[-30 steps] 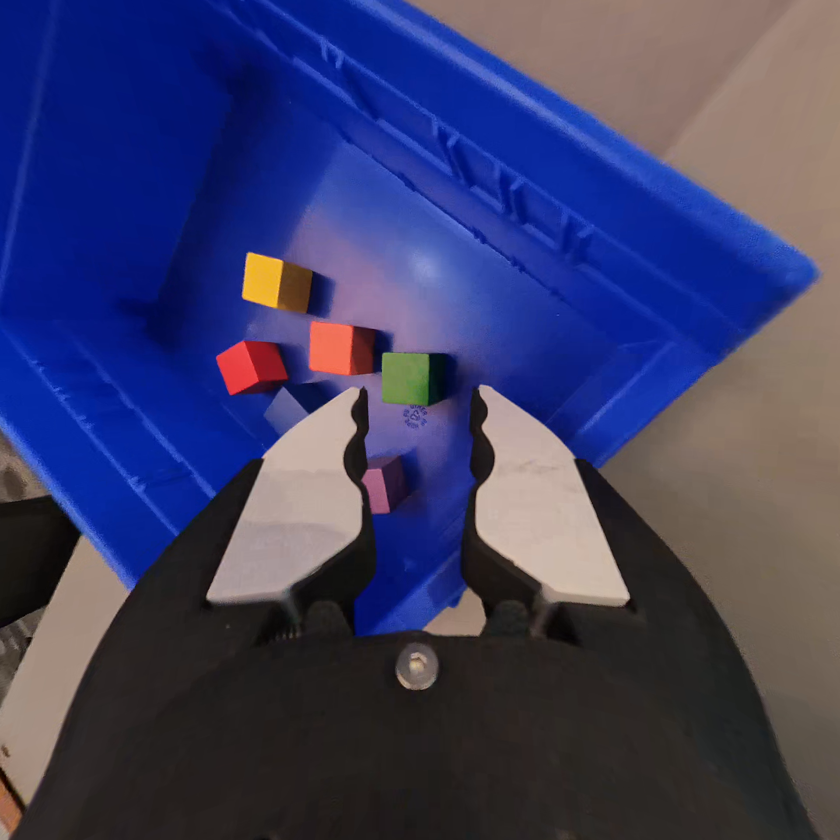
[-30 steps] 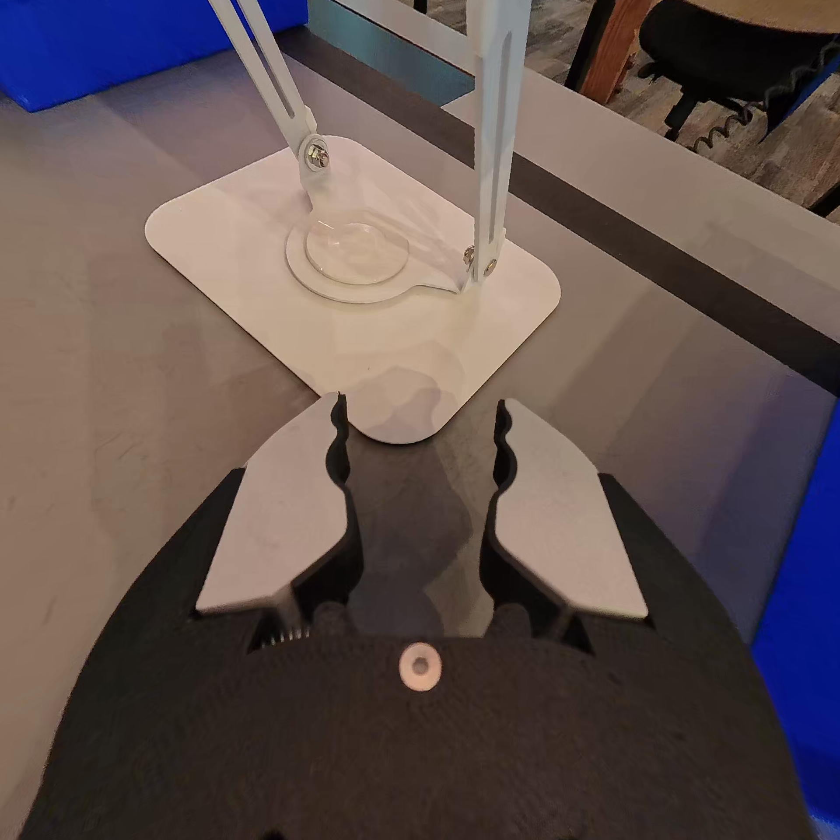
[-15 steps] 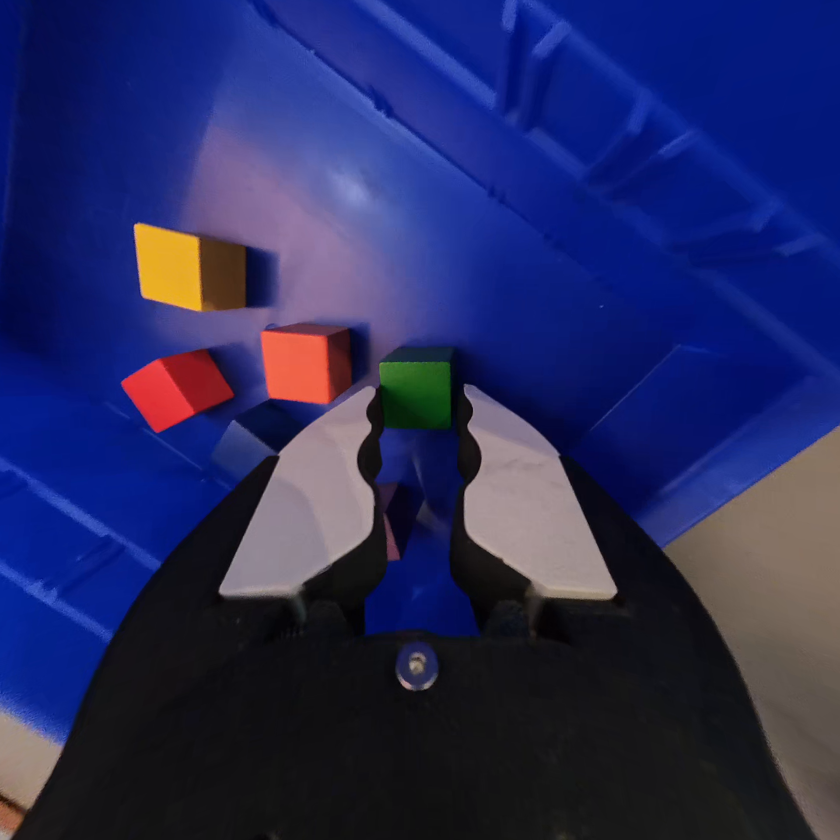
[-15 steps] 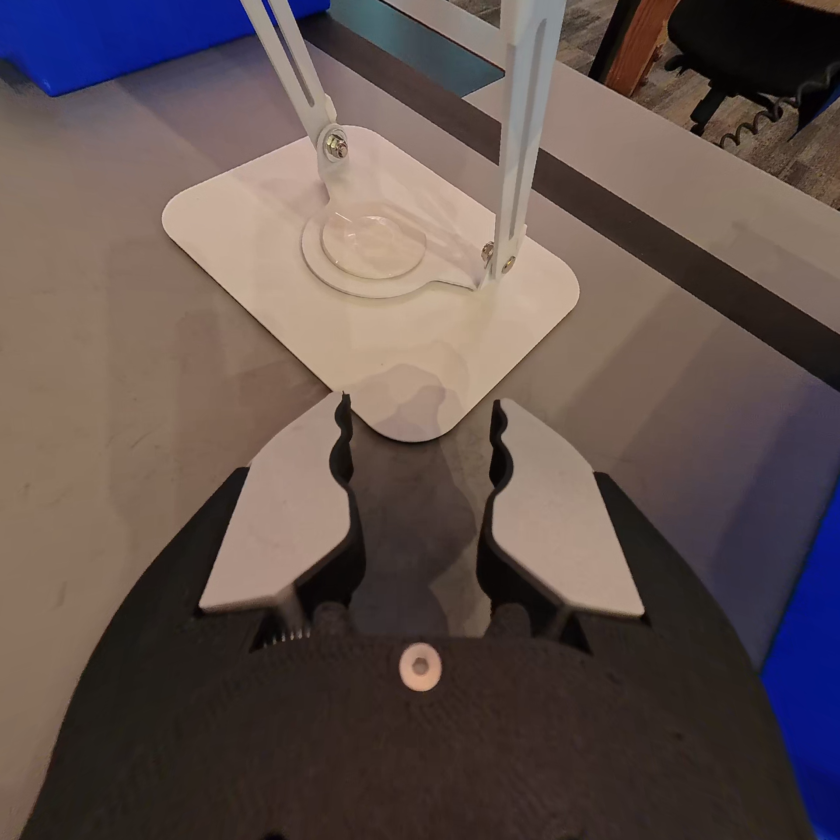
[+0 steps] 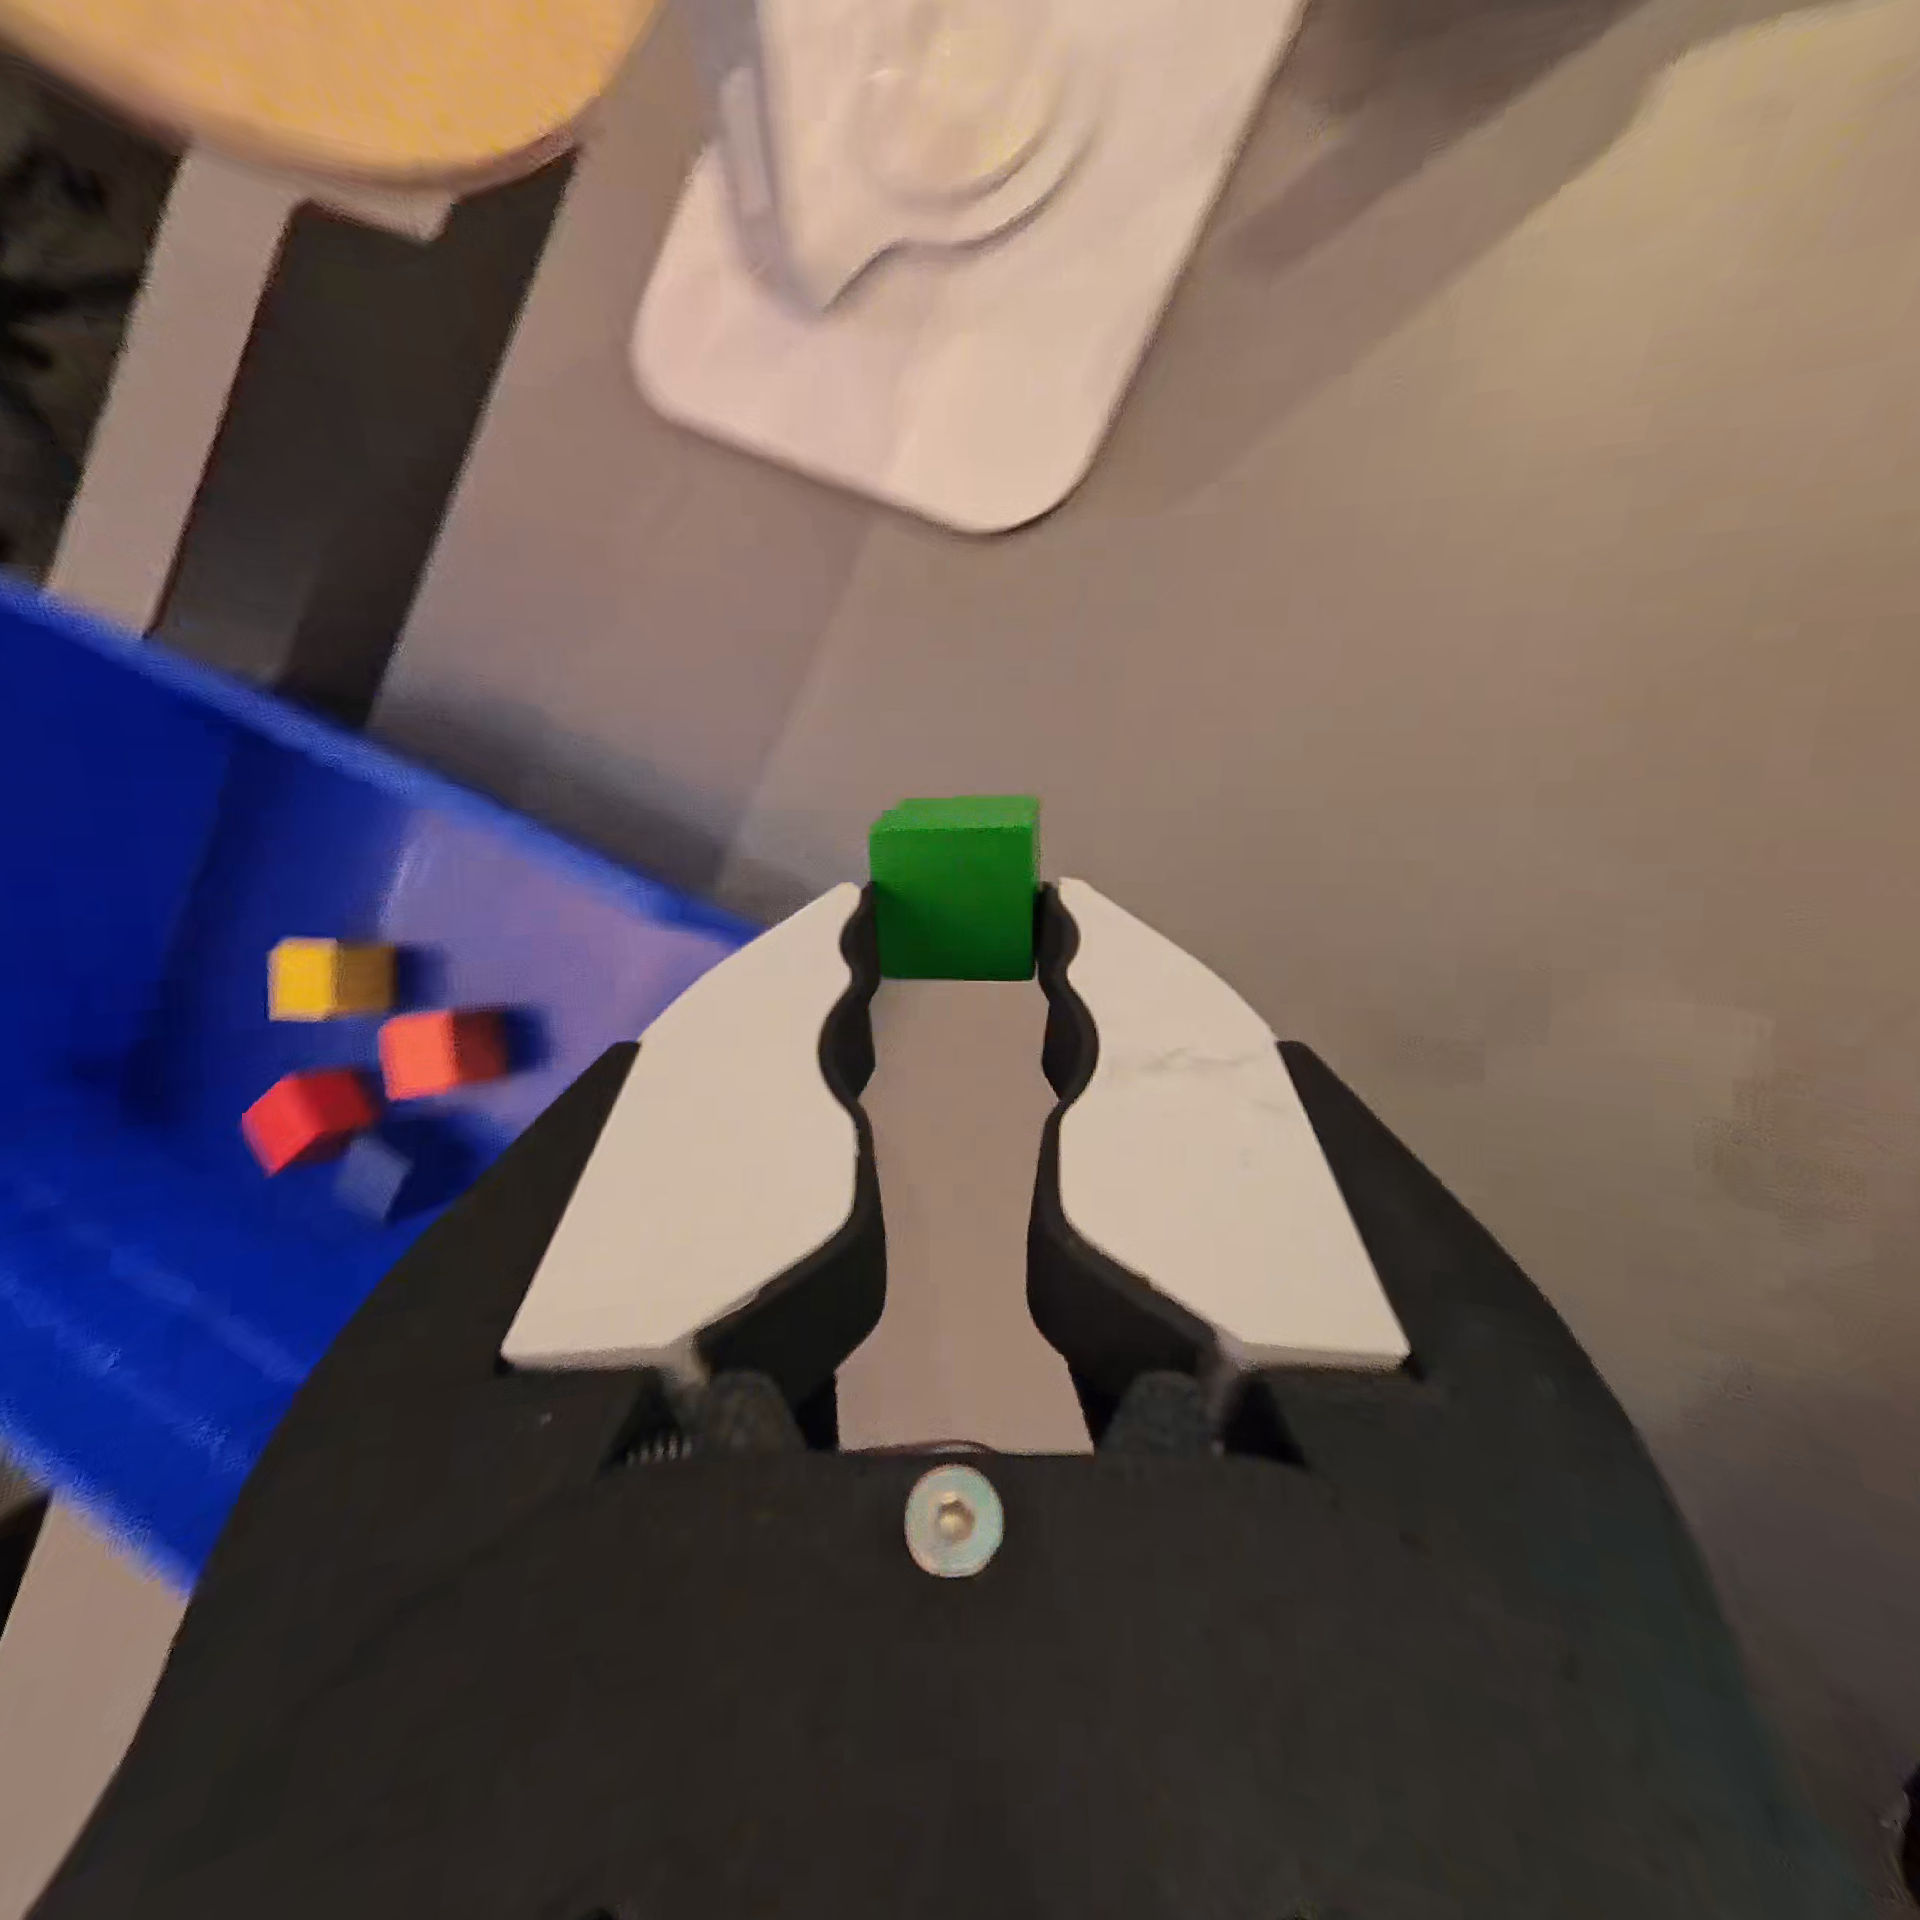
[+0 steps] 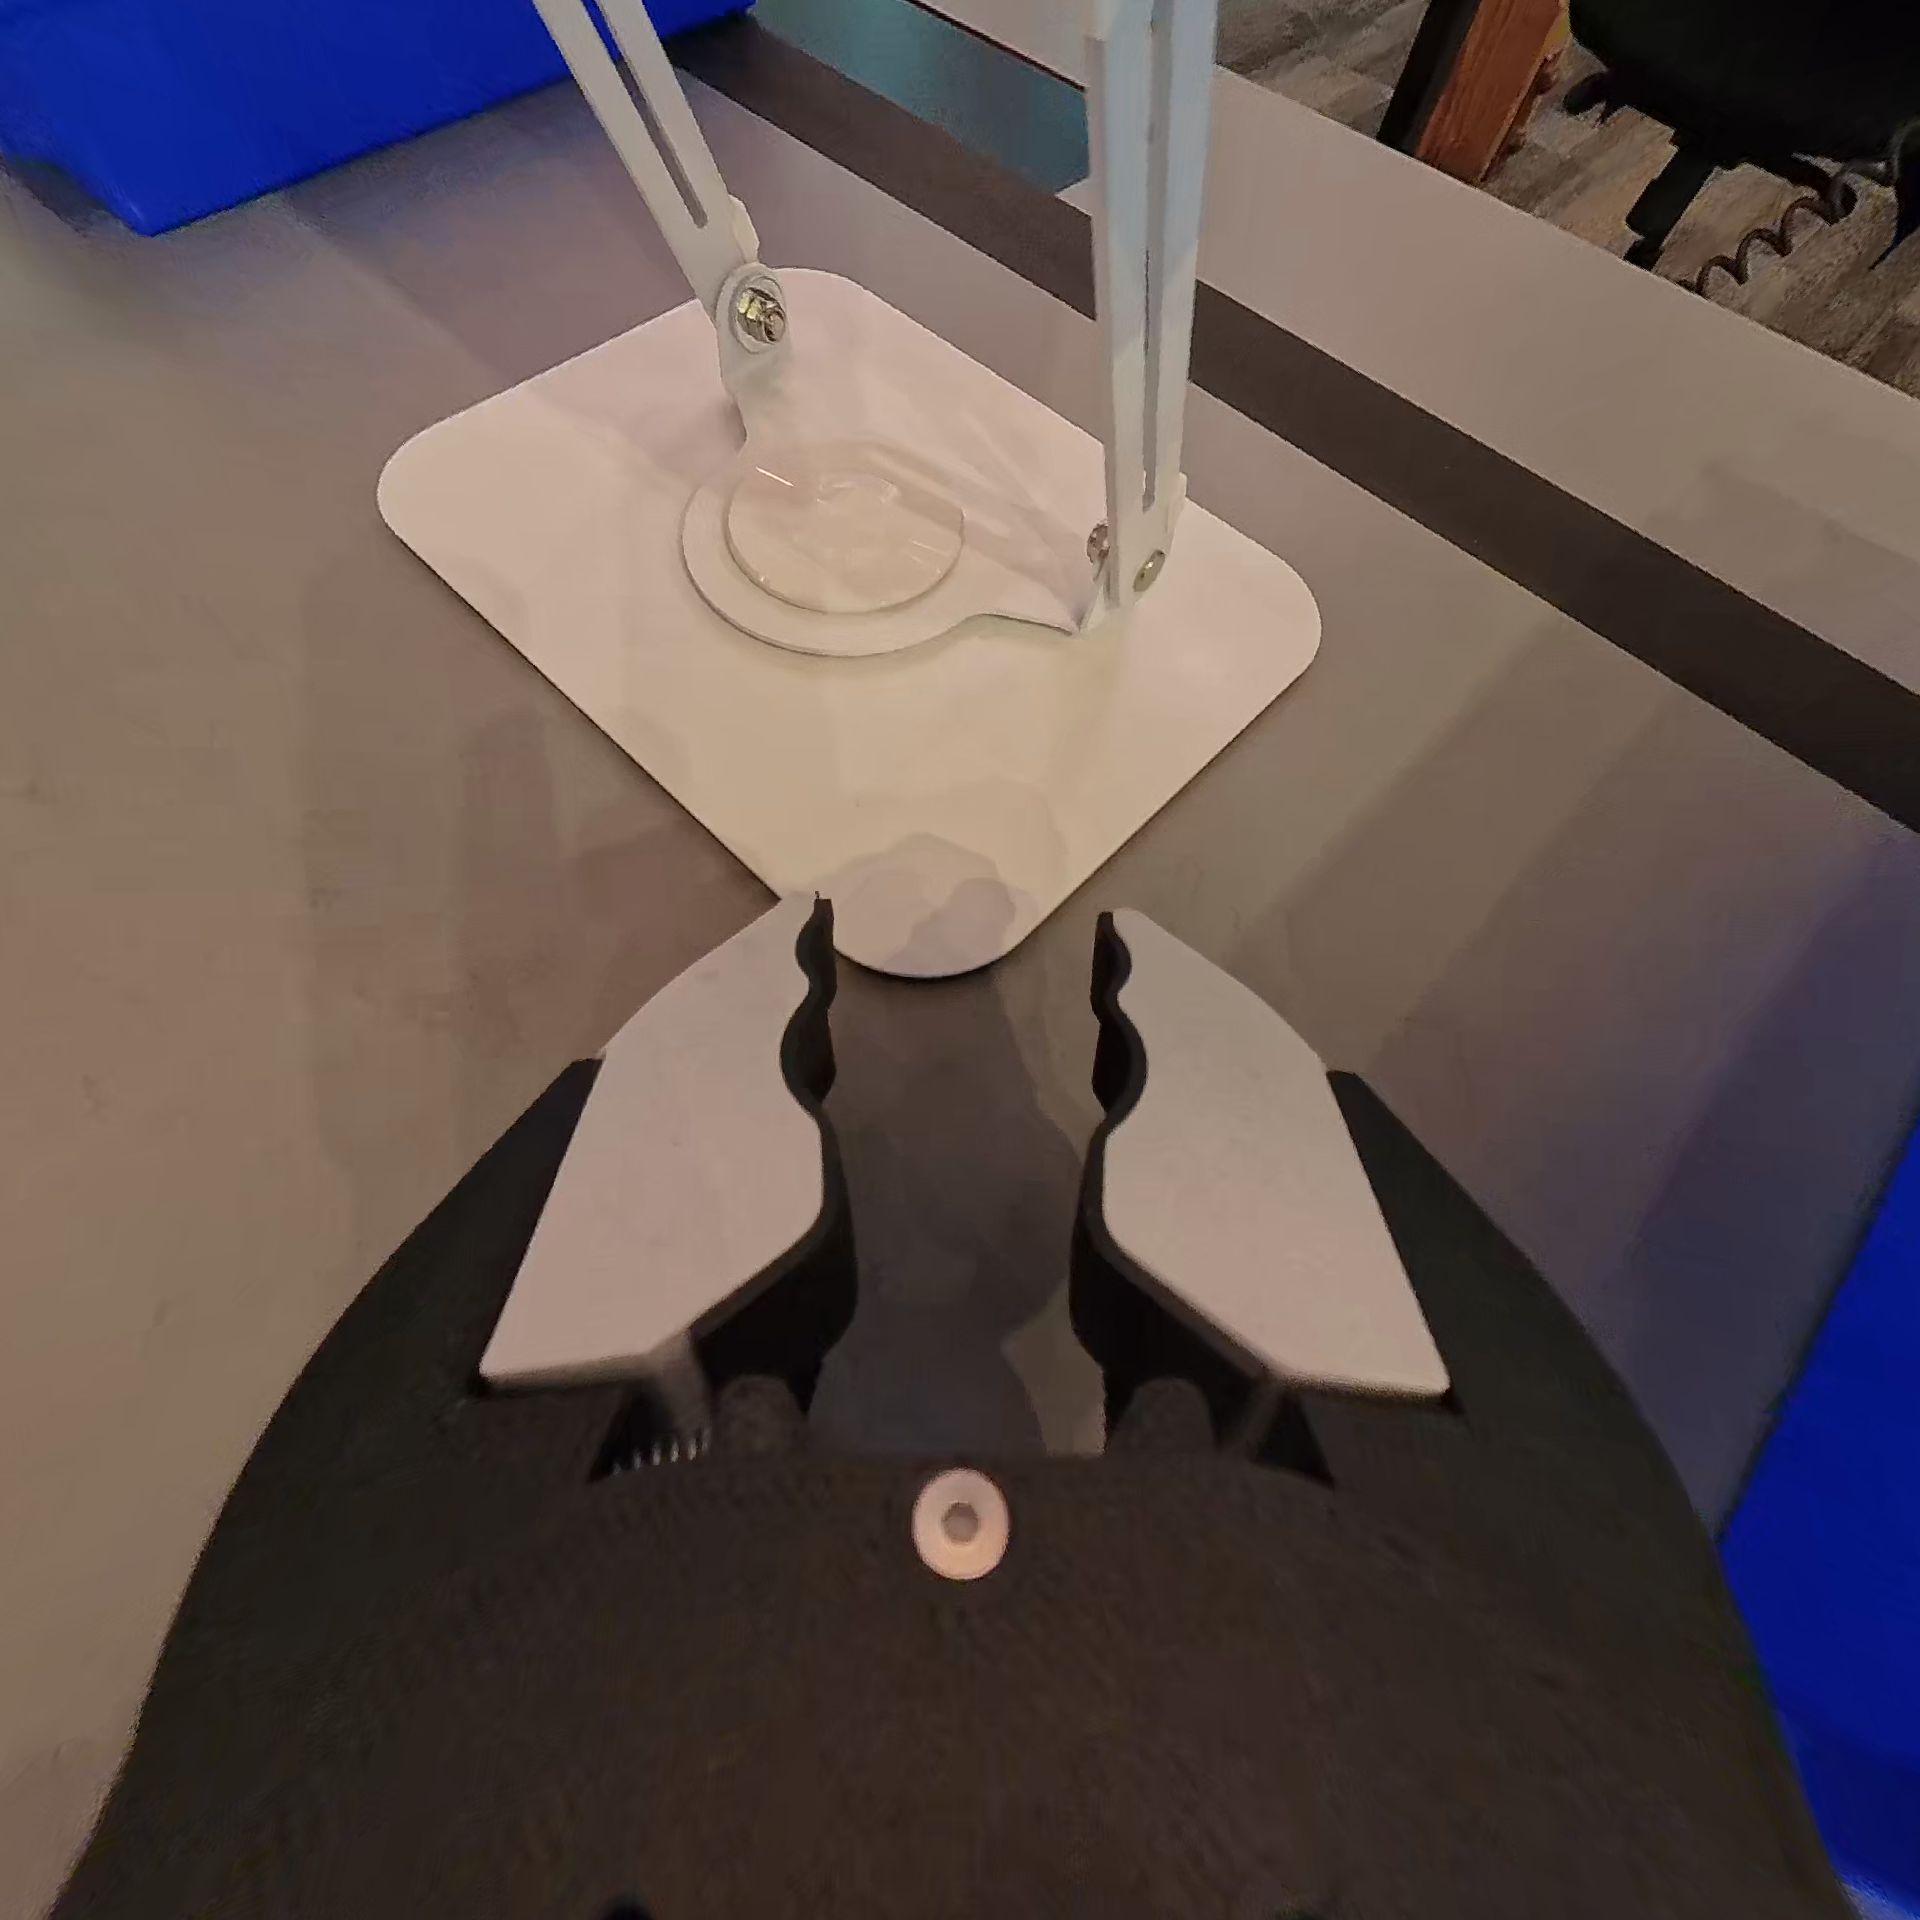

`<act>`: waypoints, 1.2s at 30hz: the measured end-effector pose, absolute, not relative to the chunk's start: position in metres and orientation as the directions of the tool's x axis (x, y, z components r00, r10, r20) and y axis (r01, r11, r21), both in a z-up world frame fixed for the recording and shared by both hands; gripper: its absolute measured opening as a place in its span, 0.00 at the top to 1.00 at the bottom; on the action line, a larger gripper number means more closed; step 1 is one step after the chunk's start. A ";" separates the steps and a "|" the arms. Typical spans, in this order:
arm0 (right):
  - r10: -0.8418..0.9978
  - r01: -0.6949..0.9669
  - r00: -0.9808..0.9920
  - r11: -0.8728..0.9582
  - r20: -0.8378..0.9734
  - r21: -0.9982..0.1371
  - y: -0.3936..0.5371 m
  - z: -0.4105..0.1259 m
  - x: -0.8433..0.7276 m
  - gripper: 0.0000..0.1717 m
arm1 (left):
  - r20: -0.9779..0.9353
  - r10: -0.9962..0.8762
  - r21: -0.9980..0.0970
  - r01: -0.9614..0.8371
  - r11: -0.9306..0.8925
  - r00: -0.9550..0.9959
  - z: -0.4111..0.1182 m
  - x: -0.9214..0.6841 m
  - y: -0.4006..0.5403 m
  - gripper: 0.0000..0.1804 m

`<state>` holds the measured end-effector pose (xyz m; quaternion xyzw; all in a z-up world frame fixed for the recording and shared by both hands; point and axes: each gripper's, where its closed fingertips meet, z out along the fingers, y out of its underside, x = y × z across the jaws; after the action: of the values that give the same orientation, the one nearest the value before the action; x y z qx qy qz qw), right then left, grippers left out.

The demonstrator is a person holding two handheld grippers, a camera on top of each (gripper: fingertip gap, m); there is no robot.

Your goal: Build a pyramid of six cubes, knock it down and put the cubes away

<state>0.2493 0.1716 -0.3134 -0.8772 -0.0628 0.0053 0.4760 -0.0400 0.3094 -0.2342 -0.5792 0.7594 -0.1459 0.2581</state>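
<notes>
The job looks to be at its very start: no pyramid stands anywhere on the grey table (image 6: 260, 831), and only one of the six cubes is out of the blue bin (image 5: 125, 1299), so the whole build, the knock-down and the tidying away are judged to be left. The bin sits at the left of the left wrist view, its floor holding a yellow cube (image 5: 330, 979), an orange cube (image 5: 442, 1051), a red cube (image 5: 307, 1117) and a dull blue cube (image 5: 372, 1179) that nearly blends into the plastic; all four are blurred, lying close together but loosely scattered. A sixth cube does not show here, possibly hidden behind the gripper body. Beyond the bin, a white lamp base (image 6: 852, 644) rests flat on the table with two thin white arms rising from it. The left gripper (image 5: 954, 930) is clamped on the green cube (image 5: 954, 894), its black pads pressing the cube's two opposite side faces right at the fingertips, the cube carried clear of the bin and above bare table. That cube is small, evenly painted bright green, sharp-edged and square in the grasp, roughly half of it sticking out past the tips. The right gripper (image 6: 961, 940) hangs over the table just short of the lamp base's near corner, jaws parted with nothing between them.
</notes>
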 end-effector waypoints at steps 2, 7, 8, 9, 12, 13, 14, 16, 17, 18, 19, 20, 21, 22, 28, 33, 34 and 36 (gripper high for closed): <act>0.107 0.093 0.993 -0.530 0.042 -0.843 0.170 -0.311 0.253 0.73 | -0.192 -0.946 -0.520 -0.790 0.324 -0.262 -0.247 -0.025 0.275 0.84; 0.093 0.080 0.995 -0.529 0.036 -0.845 0.167 -0.311 0.261 0.74 | -0.108 -0.907 -0.448 -0.795 0.410 -0.407 -0.286 0.016 0.210 0.84; 0.095 0.080 0.995 -0.530 0.035 -0.844 0.167 -0.311 0.261 0.74 | -0.107 -0.900 -0.429 -0.797 0.425 -0.423 -0.292 0.024 0.202 0.84; 0.096 0.082 0.995 -0.531 0.036 -0.843 0.167 -0.311 0.260 0.74 | -0.106 -0.892 -0.411 -0.798 0.441 -0.439 -0.298 0.031 0.194 0.84; 0.101 0.090 0.994 -0.537 0.042 -0.839 0.168 -0.312 0.260 0.74 | -0.067 -0.870 -0.369 -0.798 0.477 -0.489 -0.312 0.047 0.170 0.84; 0.103 0.091 0.994 -0.538 0.041 -0.838 0.168 -0.313 0.259 0.74 | -0.066 -0.860 -0.350 -0.795 0.495 -0.506 -0.315 0.050 0.164 0.84; 0.104 0.090 0.994 -0.538 0.040 -0.838 0.168 -0.313 0.259 0.74 | -0.061 -0.851 -0.328 -0.795 0.511 -0.521 -0.319 0.053 0.158 0.84; 0.104 0.087 0.994 -0.539 0.036 -0.838 0.168 -0.313 0.260 0.74 | -0.063 -0.839 -0.303 -0.791 0.532 -0.540 -0.325 0.059 0.151 0.84; 0.104 0.085 0.994 -0.539 0.034 -0.838 0.168 -0.313 0.260 0.74 | -0.060 -0.830 -0.289 -0.787 0.546 -0.554 -0.328 0.061 0.147 0.84; 0.105 0.085 0.994 -0.539 0.033 -0.838 0.168 -0.313 0.259 0.74 | -0.056 -0.824 -0.279 -0.783 0.556 -0.564 -0.330 0.062 0.145 0.84; 0.106 0.087 0.994 -0.540 0.035 -0.838 0.168 -0.313 0.259 0.74 | -0.058 -0.823 -0.275 -0.784 0.557 -0.565 -0.332 0.063 0.144 0.84; 0.108 0.089 0.994 -0.541 0.037 -0.836 0.168 -0.313 0.259 0.74 | -0.053 -0.821 -0.272 -0.783 0.560 -0.569 -0.333 0.063 0.142 0.84; 0.109 0.092 0.993 -0.542 0.038 -0.835 0.168 -0.313 0.258 0.74 | -0.043 -0.815 -0.262 -0.781 0.567 -0.578 -0.337 0.062 0.140 0.84; 0.112 0.093 0.993 -0.543 0.038 -0.835 0.168 -0.314 0.258 0.75 | -0.035 -0.809 -0.247 -0.780 0.575 -0.586 -0.342 0.060 0.139 0.84; 0.119 0.100 0.992 -0.548 0.041 -0.831 0.168 -0.315 0.256 0.75 | -0.040 -0.791 -0.264 -0.757 0.598 -0.611 -0.345 0.061 0.135 0.84; 0.119 0.097 0.992 -0.545 0.038 -0.833 0.168 -0.314 0.256 0.75 | -0.035 -0.801 -0.287 -0.761 0.581 -0.598 -0.346 0.064 0.134 0.70; 0.118 0.097 0.992 -0.545 0.038 -0.833 0.168 -0.314 0.256 0.74 | -0.043 -0.806 -0.292 -0.764 0.575 -0.590 -0.344 0.065 0.136 0.66; 0.119 0.095 0.992 -0.544 0.036 -0.834 0.168 -0.314 0.256 0.74 | -0.057 -0.818 -0.318 -0.767 0.558 -0.572 -0.335 0.064 0.140 0.62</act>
<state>0.2558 0.1682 -0.3136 -0.8785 -0.0608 0.0123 0.4738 0.0641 0.1395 -0.3349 -0.4519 0.8770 -0.1300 0.0992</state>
